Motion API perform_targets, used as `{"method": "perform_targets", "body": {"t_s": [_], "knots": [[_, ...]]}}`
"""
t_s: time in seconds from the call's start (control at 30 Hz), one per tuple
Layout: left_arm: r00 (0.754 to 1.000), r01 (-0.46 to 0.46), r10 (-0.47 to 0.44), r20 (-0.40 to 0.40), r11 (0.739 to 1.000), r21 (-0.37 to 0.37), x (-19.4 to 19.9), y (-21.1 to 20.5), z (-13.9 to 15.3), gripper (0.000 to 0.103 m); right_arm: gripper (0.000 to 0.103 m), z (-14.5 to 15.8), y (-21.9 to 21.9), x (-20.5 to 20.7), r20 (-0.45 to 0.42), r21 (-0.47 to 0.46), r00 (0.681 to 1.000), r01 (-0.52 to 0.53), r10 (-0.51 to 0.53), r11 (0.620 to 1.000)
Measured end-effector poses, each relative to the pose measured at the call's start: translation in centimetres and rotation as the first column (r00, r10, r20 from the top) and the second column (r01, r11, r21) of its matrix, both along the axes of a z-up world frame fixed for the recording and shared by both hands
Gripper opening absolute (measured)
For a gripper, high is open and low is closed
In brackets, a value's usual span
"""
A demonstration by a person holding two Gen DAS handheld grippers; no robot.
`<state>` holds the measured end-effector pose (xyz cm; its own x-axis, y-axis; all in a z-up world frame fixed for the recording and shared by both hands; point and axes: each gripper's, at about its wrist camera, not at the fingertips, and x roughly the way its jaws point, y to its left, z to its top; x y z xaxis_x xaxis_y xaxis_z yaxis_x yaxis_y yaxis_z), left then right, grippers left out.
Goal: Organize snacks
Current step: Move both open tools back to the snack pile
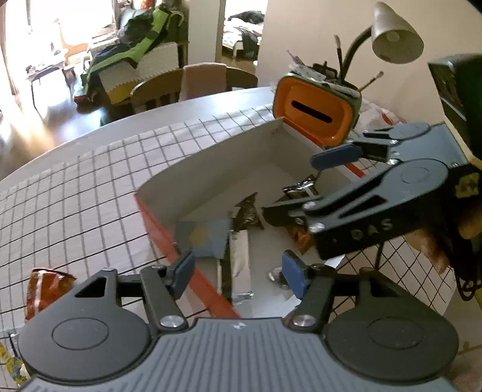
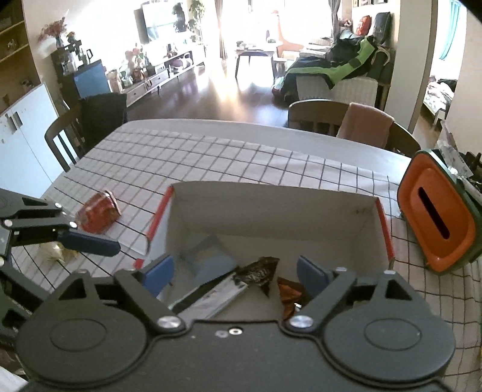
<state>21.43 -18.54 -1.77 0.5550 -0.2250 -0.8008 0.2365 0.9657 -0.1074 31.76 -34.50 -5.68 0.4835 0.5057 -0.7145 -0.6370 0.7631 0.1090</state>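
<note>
Both claws hang wide open and empty over the white box (image 2: 271, 208) at frame centre: right gripper (image 2: 238, 273), left gripper (image 1: 238, 268). The red snack (image 2: 98, 215) lies outside, left of the box; the close-set grippers could collide.

I am working in a family home: a checked-cloth worktop (image 2: 241, 156) with dining chairs (image 2: 319, 116), a living room beyond with television (image 2: 153, 24), sofa (image 2: 346, 81) and desk lamp (image 1: 394, 36).
</note>
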Motion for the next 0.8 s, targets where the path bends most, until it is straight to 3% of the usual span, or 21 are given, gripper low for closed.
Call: {"method": "perform_targets", "body": {"t_s": [0.33,0.8], "knots": [[0.997,-0.053,0.054,0.059,0.999,-0.013,-3.1,5.1,1.2,0.075,0.100,1.5,2.5,-2.9,0.052,0.035,0.999,0.009,-0.010,0.999],[0.974,-0.193,0.190,0.127,0.981,0.012,-8.3,14.5,1.1,0.084,0.103,1.5,9.3,-6.9,0.050,0.090,0.998,0.020,-0.024,0.996]]}}
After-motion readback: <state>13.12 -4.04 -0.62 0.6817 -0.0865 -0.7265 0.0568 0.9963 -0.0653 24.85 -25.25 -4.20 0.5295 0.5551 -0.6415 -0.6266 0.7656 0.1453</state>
